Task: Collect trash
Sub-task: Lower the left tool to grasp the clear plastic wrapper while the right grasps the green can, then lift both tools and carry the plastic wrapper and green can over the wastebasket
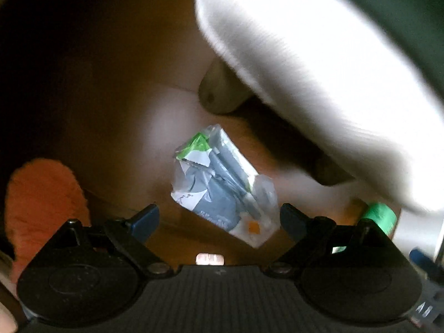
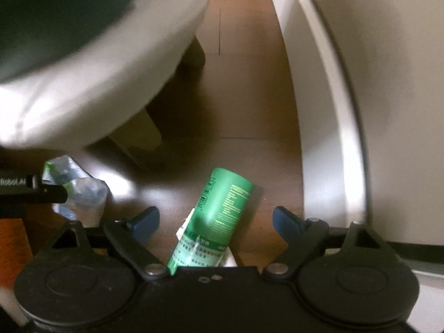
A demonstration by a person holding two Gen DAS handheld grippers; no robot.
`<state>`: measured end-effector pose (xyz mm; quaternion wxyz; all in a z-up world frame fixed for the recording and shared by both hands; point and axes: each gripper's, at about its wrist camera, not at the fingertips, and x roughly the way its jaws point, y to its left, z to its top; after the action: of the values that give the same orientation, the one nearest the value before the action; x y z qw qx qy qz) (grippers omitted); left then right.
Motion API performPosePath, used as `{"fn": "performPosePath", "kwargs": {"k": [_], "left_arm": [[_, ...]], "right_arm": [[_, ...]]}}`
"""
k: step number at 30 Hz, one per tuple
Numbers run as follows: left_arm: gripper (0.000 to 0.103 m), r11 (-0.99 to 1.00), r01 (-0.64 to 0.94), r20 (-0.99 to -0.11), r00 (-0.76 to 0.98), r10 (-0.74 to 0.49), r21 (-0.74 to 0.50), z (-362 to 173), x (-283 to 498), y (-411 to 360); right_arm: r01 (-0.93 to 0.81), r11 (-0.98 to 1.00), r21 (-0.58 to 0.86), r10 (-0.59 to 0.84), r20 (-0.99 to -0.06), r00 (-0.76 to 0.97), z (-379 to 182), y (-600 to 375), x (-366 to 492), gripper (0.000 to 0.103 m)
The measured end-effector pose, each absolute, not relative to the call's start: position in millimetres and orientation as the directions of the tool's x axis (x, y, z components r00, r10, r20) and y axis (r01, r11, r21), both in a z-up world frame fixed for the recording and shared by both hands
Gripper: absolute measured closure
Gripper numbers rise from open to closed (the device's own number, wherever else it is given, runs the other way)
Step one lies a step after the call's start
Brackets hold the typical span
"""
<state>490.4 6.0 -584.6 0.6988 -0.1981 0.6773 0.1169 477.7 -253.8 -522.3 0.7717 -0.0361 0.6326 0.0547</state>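
Observation:
A crumpled grey, white and green plastic wrapper [image 1: 222, 186] lies on the brown floor. My left gripper [image 1: 219, 219] hangs right over it, jaws wide apart, blue fingertips [image 1: 145, 219] on either side and not touching it. A green paper tube package [image 2: 219, 219] with printed text lies on the floor between the spread jaws of my right gripper [image 2: 215, 220]; the blue pads [image 2: 285, 220] stand clear of it. The same wrapper [image 2: 80, 191] shows at the left of the right wrist view, partly behind the other tool. The green package [image 1: 378, 217] peeks in at the right of the left wrist view.
A white upholstered seat [image 1: 319, 69] on pale wooden legs [image 1: 219, 94] overhangs the floor just beyond both items. A white curved panel [image 2: 333, 111] rises on the right. An orange fuzzy thing [image 1: 41, 199] lies at the left.

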Motion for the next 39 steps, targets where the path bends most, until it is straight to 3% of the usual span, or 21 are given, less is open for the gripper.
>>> {"fn": "performPosePath", "kwargs": {"k": [6,8,12,15,16,17,20,30,39], "left_arm": [[0.013,0.858,-0.501,-0.993,0.028,-0.118,-0.116,-615.4,492.7,15.9],[0.029,0.846,-0.517,-0.99,0.022,-0.14,-0.131,-621.1,491.6,18.4],[0.04,0.843,-0.52,-0.989,0.029,-0.147,-0.14,-620.2,490.7,21.7],[0.059,0.833,-0.532,-0.987,0.04,-0.157,-0.154,-617.7,486.6,26.3],[0.075,0.829,-0.535,-0.985,0.04,-0.166,-0.161,-615.2,486.5,26.3],[0.085,0.828,-0.537,-0.985,0.032,-0.168,-0.159,-613.4,486.3,27.0],[0.095,0.847,-0.507,-0.986,0.041,-0.163,-0.161,-605.2,486.5,25.2],[0.098,0.861,-0.477,-0.984,0.064,-0.167,-0.177,-555.7,474.4,27.7],[0.099,0.876,-0.44,-0.98,0.12,-0.16,-0.197,-446.4,452.4,27.8]], "right_arm": [[-0.107,0.994,0.016,0.034,-0.985,0.171,-546.7,-247.9,477.7,0.024],[-0.097,0.995,0.006,0.022,-0.985,0.169,-551.8,-245.7,478.0,0.028],[-0.069,0.997,-0.023,-0.012,-0.988,0.153,-559.1,-244.4,477.3,0.046],[-0.054,0.998,-0.031,-0.022,-0.988,0.155,-559.3,-244.2,476.8,0.048],[-0.052,0.998,-0.04,-0.032,-0.987,0.156,-558.4,-243.0,476.1,0.048],[-0.05,0.998,-0.044,-0.036,-0.987,0.156,-557.3,-242.2,474.9,0.048],[-0.042,0.999,-0.032,-0.025,-0.986,0.163,-548.4,-240.2,469.1,0.052],[-0.102,0.994,-0.03,-0.008,-0.979,0.204,-480.0,-237.0,444.8,0.053],[-0.086,0.996,0.012,0.036,-0.956,0.29,-366.1,-238.1,418.6,0.054]]}}
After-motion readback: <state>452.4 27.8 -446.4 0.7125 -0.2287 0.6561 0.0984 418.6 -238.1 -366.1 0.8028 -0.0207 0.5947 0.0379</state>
